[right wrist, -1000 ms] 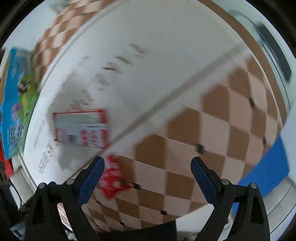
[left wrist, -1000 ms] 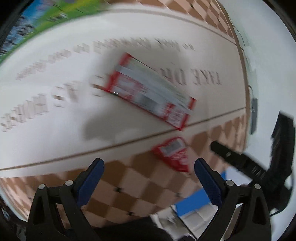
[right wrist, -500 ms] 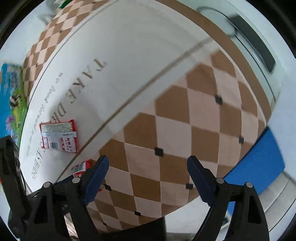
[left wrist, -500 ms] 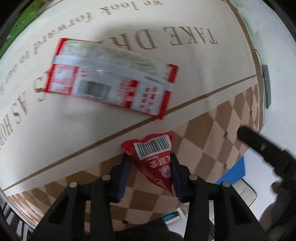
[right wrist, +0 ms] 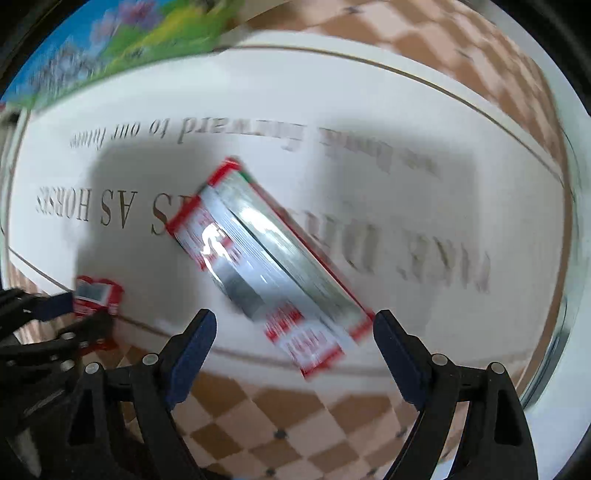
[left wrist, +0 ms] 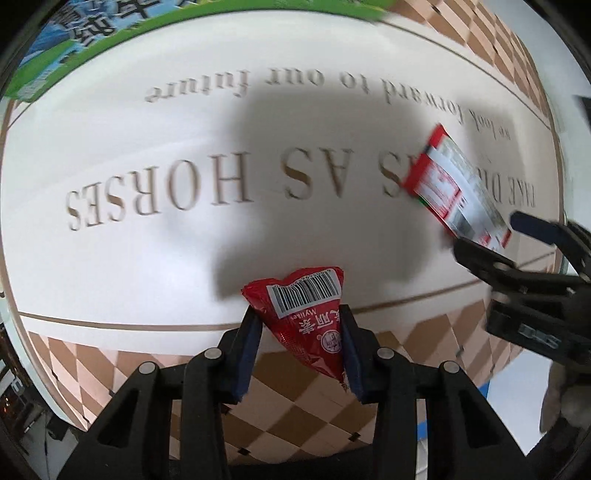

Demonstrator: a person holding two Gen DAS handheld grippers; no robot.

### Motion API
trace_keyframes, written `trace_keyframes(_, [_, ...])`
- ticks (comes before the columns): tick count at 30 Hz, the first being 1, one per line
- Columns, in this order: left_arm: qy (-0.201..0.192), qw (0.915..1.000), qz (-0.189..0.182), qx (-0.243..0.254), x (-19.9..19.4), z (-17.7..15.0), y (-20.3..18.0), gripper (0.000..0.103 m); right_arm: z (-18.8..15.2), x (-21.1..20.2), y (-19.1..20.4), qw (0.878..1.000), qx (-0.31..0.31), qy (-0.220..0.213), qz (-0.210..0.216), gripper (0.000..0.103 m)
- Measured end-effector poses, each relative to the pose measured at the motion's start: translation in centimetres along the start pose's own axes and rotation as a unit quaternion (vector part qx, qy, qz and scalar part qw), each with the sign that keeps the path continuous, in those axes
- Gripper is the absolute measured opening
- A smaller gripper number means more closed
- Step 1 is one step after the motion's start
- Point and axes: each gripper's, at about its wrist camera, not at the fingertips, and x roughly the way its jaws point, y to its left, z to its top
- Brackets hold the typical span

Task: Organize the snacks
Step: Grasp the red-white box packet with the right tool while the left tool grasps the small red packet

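A small red triangular snack packet [left wrist: 295, 291] with a barcode is pinched between the blue pads of my left gripper [left wrist: 300, 321], which is shut on it above the tablecloth. A flat red-and-silver snack packet [right wrist: 266, 251] lies slanted on the white cloth. My right gripper [right wrist: 294, 321] hovers over its near end, pointing down, jaws wide and pads clear of it. In the left wrist view that flat packet [left wrist: 458, 195] lies at the right with the right gripper [left wrist: 495, 240] by its corner. The right wrist view shows the red packet [right wrist: 98, 293] at the left.
The tablecloth [left wrist: 147, 258] is white with brown lettering and a brown-and-cream checkered border [right wrist: 295, 413]. A colourful green-and-blue package [left wrist: 74, 33] lies along the far edge and also shows as the same green-and-blue package [right wrist: 129, 48]. Something blue [left wrist: 421, 432] sits beyond the near edge.
My left gripper shut on the small red packet and carried it leftward over the white cloth. The right gripper swung left and rolled until it stood over the flat packet.
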Motion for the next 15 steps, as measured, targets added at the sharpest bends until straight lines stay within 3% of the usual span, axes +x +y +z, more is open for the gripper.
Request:
trace_keyframes(3, [-0.006, 0.9999, -0.004, -0.009, 0.0, -0.3, 0.5, 0.038, 1.7, 1.2, 1.5, 0.999, -0.043, 0.007, -0.029, 0.09])
trace_keyframes(5, [-0.008, 0.9999, -0.008, -0.013, -0.1, -0.7, 1.1, 0.038, 2.0, 1.2, 1.1, 1.0, -0.026, 0.015, -0.01, 0.084])
trace_keyframes(10, [-0.009, 0.9997, -0.014, -0.019, 0.2, -0.7, 2.2, 0.039, 1.8, 1.2, -0.8, 0.994, 0.101, 0.049, 0.021, 0.072])
trace_keyframes(13, [-0.004, 0.9996, -0.019, -0.022, 0.6, -0.6, 2.9, 0.04, 0.8, 1.3, -2.2, 0.976, 0.188, 0.075, 0.085, 0.076])
trace_keyframes(15, [-0.003, 0.9996, -0.019, -0.021, 0.8, -0.4, 2.8, 0.04, 0.8, 1.5, -2.4, 0.966, 0.212, 0.082, 0.124, 0.083])
